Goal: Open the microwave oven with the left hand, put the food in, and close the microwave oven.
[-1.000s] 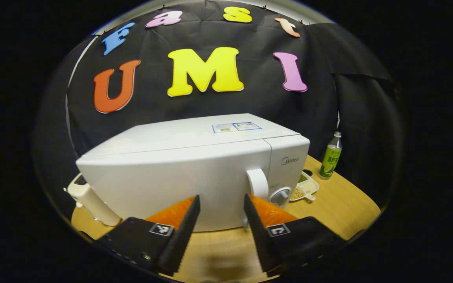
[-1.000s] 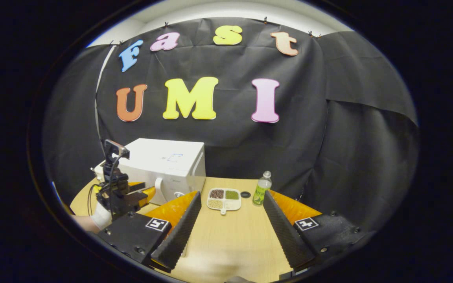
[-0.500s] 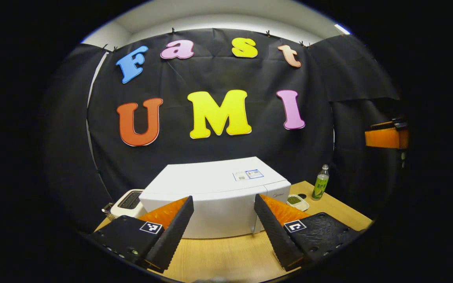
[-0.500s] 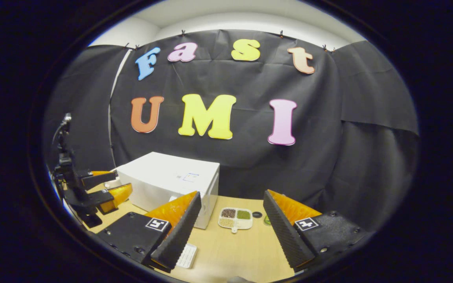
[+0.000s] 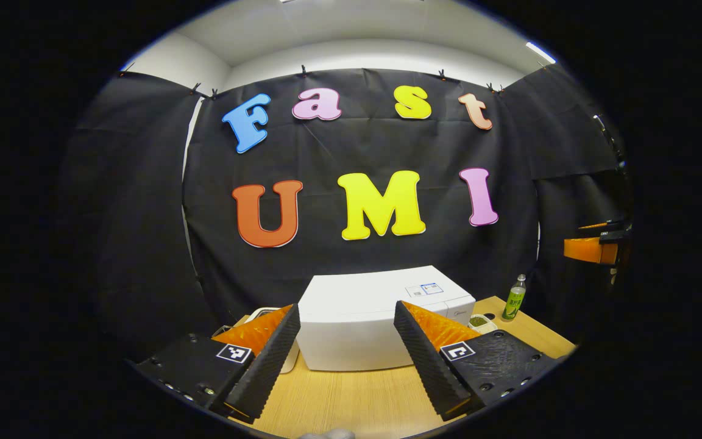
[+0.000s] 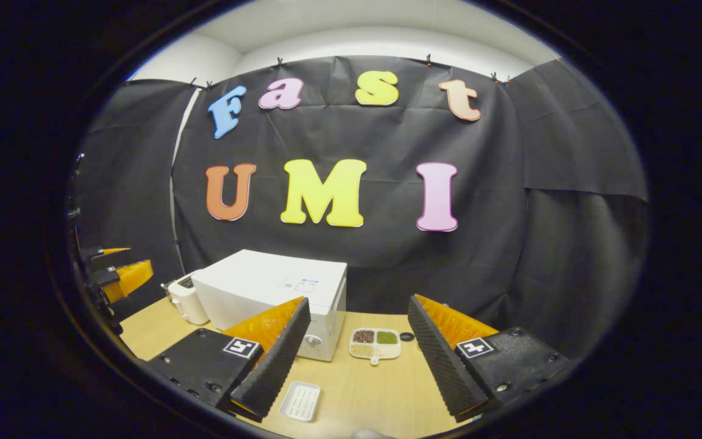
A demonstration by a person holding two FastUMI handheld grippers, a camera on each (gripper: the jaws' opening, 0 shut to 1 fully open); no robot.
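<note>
This is a staged recording booth, not a real kitchen. Black cloth clipped along its top edge hangs as a wall behind the microwave oven, with plain white wall and ceiling above it. The oven sits on a light wooden table among a few kitchen props: a compartment dish of beans just right of it, a small white appliance at its left.

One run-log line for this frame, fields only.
left gripper: open, empty | right gripper: open, empty | microwave oven: door shut | divided food tray: on table, outside oven
</note>
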